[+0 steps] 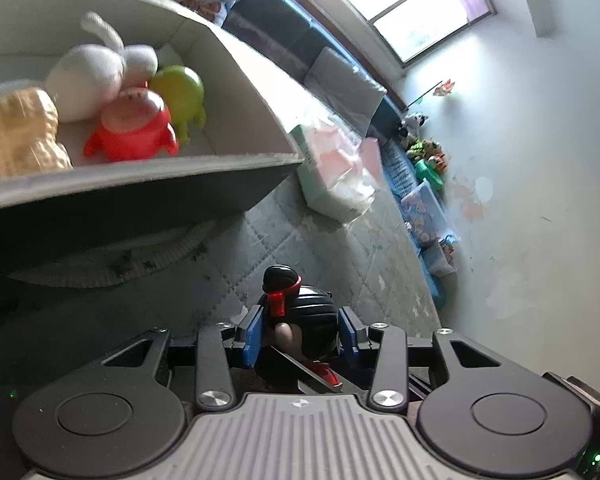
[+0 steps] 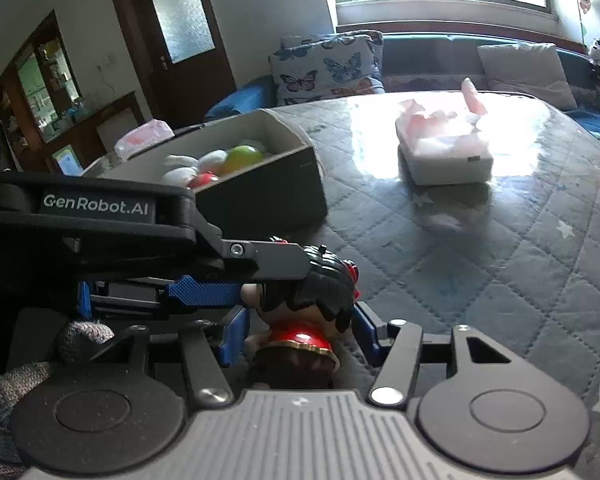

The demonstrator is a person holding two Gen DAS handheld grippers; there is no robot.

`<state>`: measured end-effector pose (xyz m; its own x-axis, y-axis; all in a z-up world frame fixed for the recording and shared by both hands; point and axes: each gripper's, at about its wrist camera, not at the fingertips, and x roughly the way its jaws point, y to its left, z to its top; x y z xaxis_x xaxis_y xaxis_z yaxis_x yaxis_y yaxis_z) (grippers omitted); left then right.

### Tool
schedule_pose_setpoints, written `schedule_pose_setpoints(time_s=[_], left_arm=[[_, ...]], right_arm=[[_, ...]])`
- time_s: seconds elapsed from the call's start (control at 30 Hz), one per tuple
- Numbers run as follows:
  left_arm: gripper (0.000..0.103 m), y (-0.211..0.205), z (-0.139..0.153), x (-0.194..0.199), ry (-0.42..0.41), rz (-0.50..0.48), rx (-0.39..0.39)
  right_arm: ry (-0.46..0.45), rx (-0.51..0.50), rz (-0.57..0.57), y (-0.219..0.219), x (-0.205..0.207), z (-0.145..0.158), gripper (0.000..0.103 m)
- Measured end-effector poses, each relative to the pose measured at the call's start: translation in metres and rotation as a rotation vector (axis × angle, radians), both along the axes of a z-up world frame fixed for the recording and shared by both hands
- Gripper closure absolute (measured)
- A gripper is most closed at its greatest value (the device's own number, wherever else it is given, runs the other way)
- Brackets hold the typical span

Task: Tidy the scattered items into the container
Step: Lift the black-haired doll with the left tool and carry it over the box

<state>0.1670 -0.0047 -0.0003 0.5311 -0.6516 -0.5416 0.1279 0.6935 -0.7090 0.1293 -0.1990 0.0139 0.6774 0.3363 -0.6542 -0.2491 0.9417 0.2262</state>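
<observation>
At far left, the open-topped grey storage box (image 1: pixel 148 196) sits on the quilted tablecloth (image 1: pixel 332 256), its dark front wall facing the tools. Inside lie a peanut-shaped toy (image 1: pixel 20 136), a white plush rabbit (image 1: pixel 96 76), a red pig figure (image 1: pixel 134 128) and a green figure (image 1: pixel 180 100), packed against one another.

Right of the box's near corner, the left gripper (image 1: pixel 302 332) is clenched on a black-haired doll figurine (image 1: pixel 300 312); its blue pads (image 1: pixel 254 334) press the doll's head from both sides. In the right wrist view that same tool reaches in from the left, its dark finger lying across the doll's hair, and it covers part of the box's front wall.

The right gripper (image 2: pixel 300 330) also has the figurine (image 2: pixel 312 292) between its blue pads (image 2: pixel 234 334), flanking the red-and-gold dress; I cannot tell if they press on it or merely bracket it.

Further right, well apart from the box, a tissue box in crinkled pink plastic (image 2: pixel 444 152) stands on the cloth. Beyond it run a butterfly cushion (image 2: pixel 324 68), a grey cushion (image 2: pixel 524 68) and a blue bench (image 2: pixel 596 120).
</observation>
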Motion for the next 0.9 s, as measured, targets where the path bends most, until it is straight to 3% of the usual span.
schedule_pose_setpoints(time_s=[0.2,0.47,0.63,0.9], left_arm=[[0.06,0.017,0.028,-0.01,-0.082,0.039,-0.031],[0.06,0.063,0.075,-0.007,-0.217,0.166,-0.033],[0.061,0.096,0.079,0.006,-0.213,0.244,-0.024],[0.061,0.13,0.055,0.027,-0.145,0.301,-0.026]], right_arm=[[-0.076,-0.014,0.036,0.01,-0.005,0.025,0.046],[-0.242,-0.027,0.172,0.05,0.012,0.07,0.046],[-0.268,-0.005,0.25,0.083,0.037,0.075,0.046],[-0.222,0.001,0.331,0.119,0.069,0.059,0.046]])
